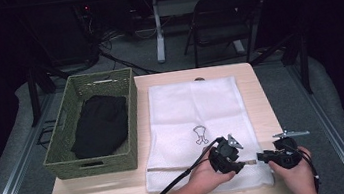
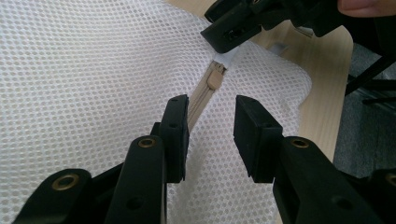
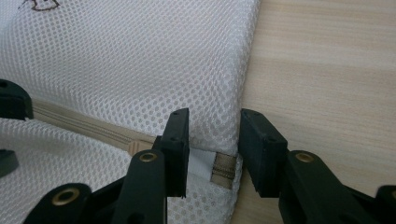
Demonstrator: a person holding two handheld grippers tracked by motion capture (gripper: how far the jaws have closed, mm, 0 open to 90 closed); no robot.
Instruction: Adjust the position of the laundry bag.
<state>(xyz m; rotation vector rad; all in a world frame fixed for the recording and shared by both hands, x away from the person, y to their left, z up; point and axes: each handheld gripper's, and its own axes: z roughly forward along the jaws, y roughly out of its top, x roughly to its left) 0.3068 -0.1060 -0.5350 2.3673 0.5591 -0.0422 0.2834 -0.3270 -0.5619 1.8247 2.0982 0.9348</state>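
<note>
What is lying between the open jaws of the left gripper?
In the left gripper view, the beige zipper of the white mesh bag runs up between the left gripper jaws toward its slider.

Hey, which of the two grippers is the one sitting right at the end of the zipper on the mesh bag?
The right gripper, straddling the zipper's end at the mesh bag edge; the left gripper stands farther along the tape.

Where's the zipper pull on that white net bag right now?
The zipper pull sits near the mesh bag's front right corner, at the end of the beige zipper; in the left gripper view it lies between the left gripper and the right gripper.
</note>
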